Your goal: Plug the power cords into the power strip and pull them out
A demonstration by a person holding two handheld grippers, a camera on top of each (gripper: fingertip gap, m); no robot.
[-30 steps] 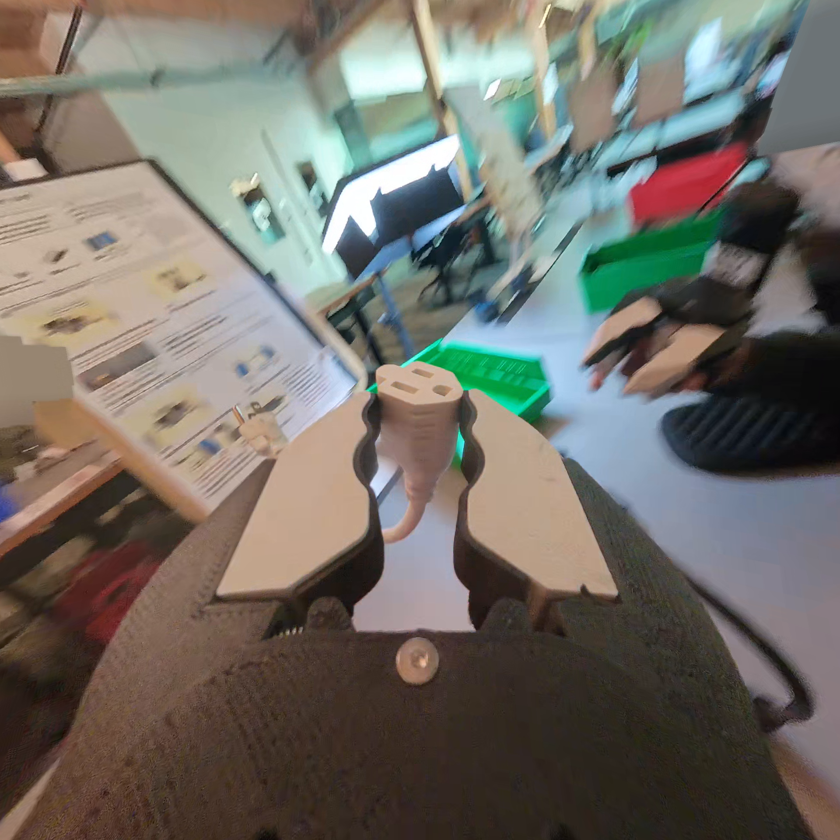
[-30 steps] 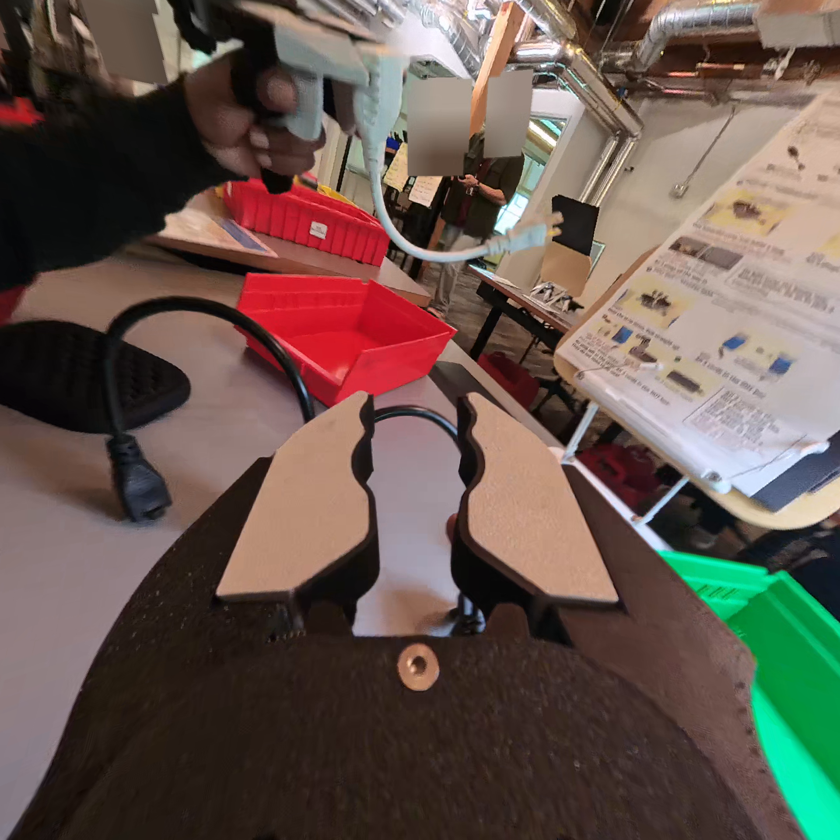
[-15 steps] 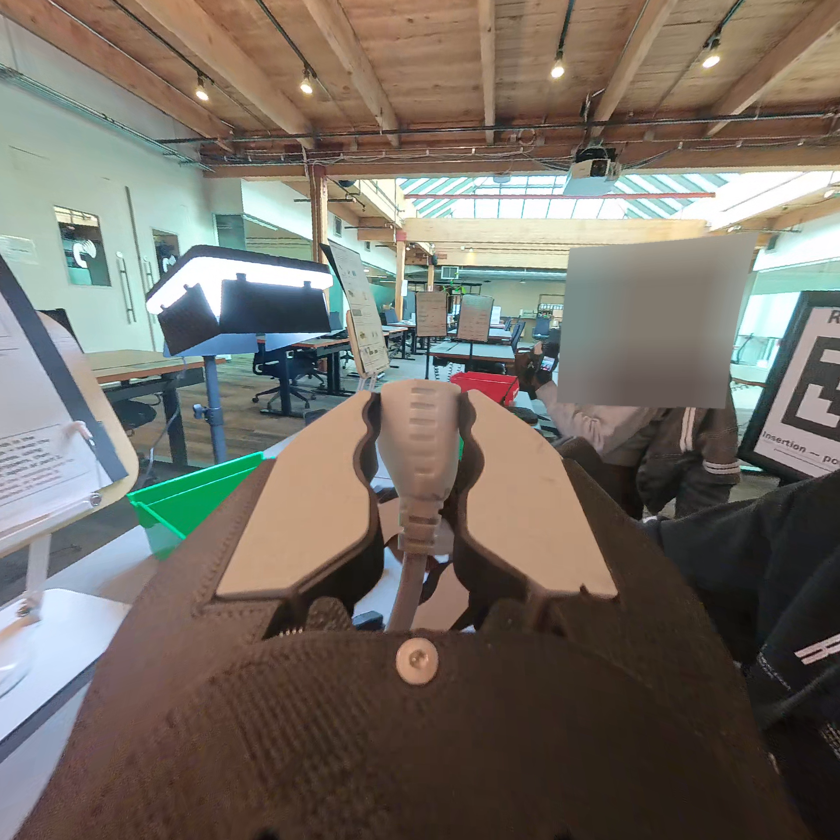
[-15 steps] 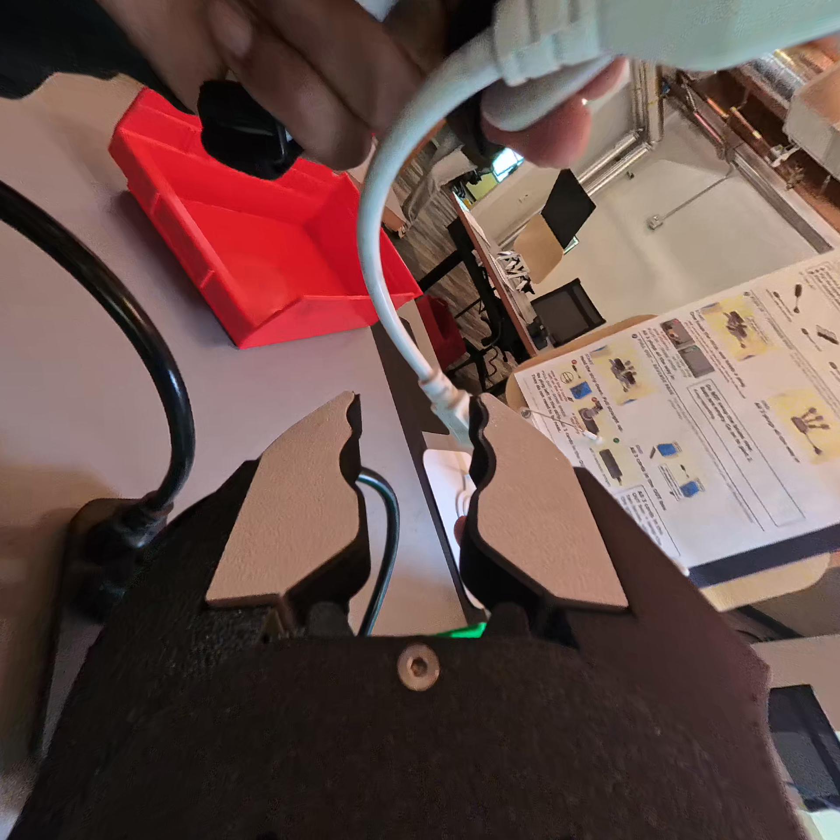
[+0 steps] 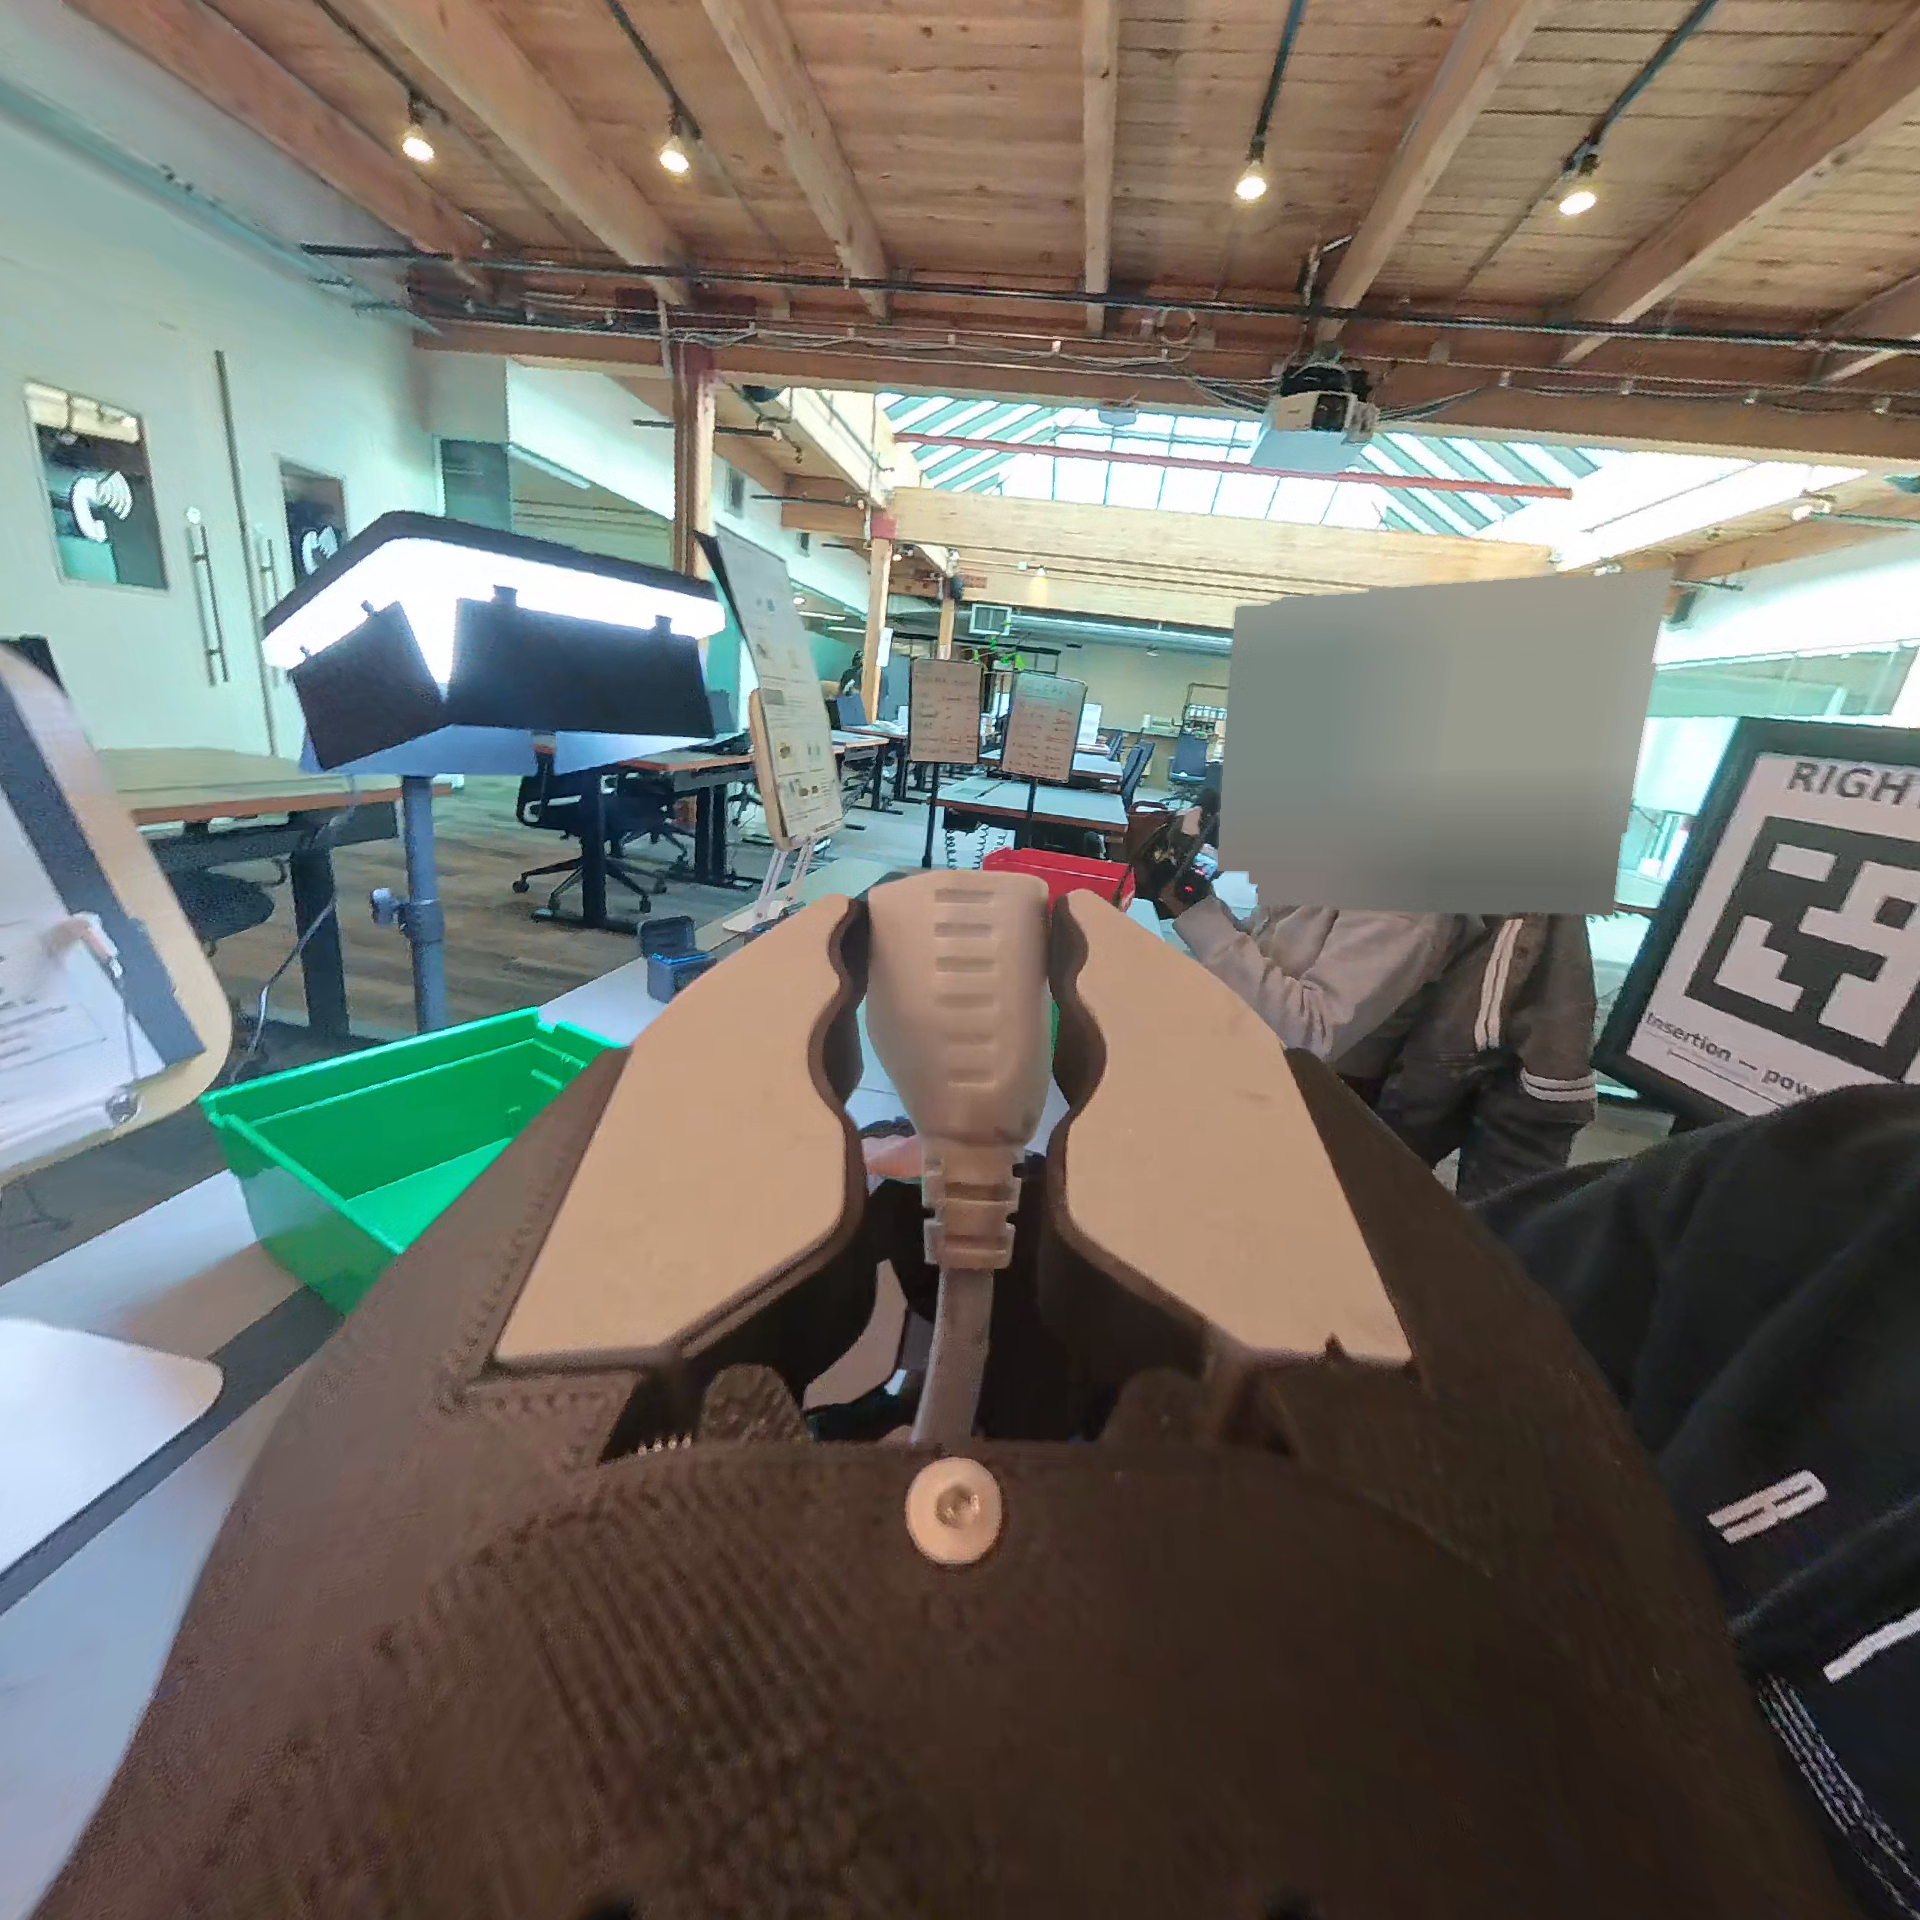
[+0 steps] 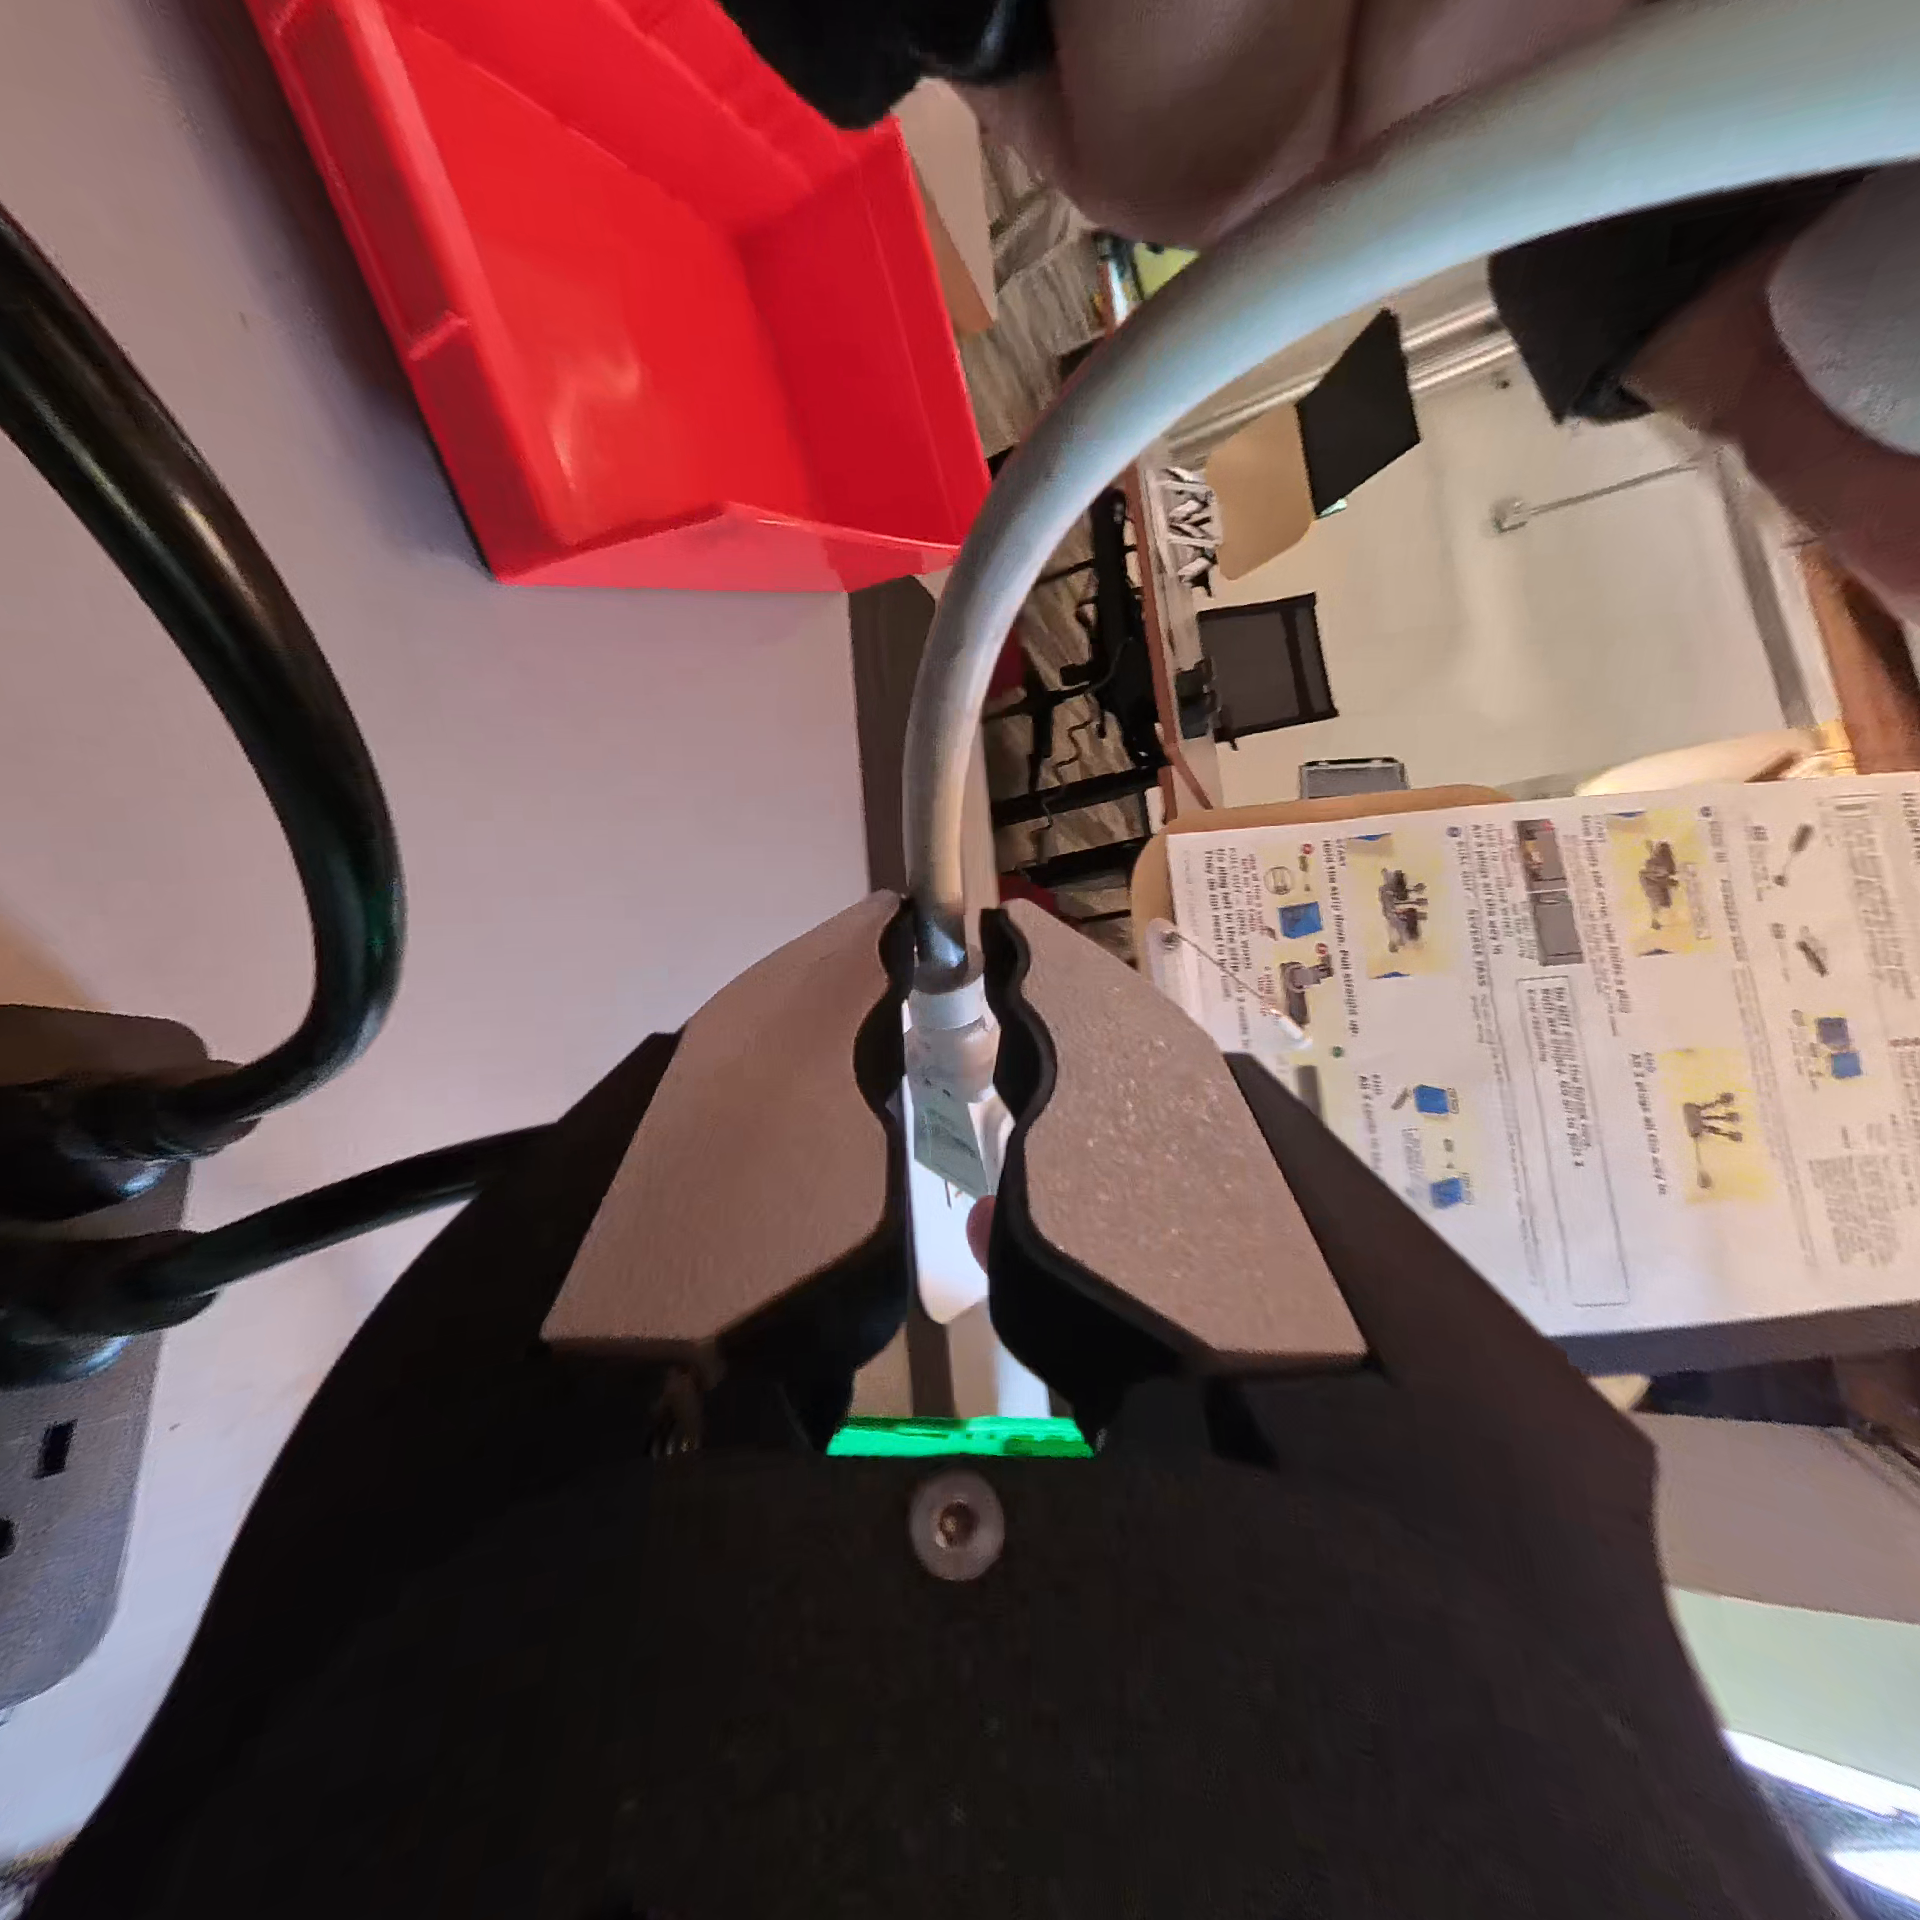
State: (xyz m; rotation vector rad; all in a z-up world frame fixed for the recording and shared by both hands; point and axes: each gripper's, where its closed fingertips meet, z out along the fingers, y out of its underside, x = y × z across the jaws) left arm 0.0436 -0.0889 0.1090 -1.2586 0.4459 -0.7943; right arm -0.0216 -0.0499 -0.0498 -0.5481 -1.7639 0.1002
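Observation:
My left gripper (image 5: 956, 925) is shut on the socket end of a white power cord (image 5: 956, 1039) and holds it up in the air, pointing level across the room. The cord hangs down behind the jaws. In the right wrist view the same white cord (image 6: 987, 582) arcs down from the hand at the top. My right gripper (image 6: 943, 935) is shut on its plug end (image 6: 940, 1049), above the table edge. A grey power strip (image 6: 52, 1538) lies at the far left with two black plugs (image 6: 94, 1143) in it. A black cord (image 6: 270, 665) loops up from them.
A red bin (image 6: 644, 312) stands on the table beyond the black cord. A green bin (image 5: 384, 1122) sits at the table's left edge. An instruction sheet on a stand (image 6: 1558, 1039) is to the right. A person (image 5: 1455, 1018) stands across the table beside a framed sign (image 5: 1808, 935).
My left gripper has risen and levelled out with the socket end in it. My right gripper has moved onto the hanging plug end of the white cord and closed on it.

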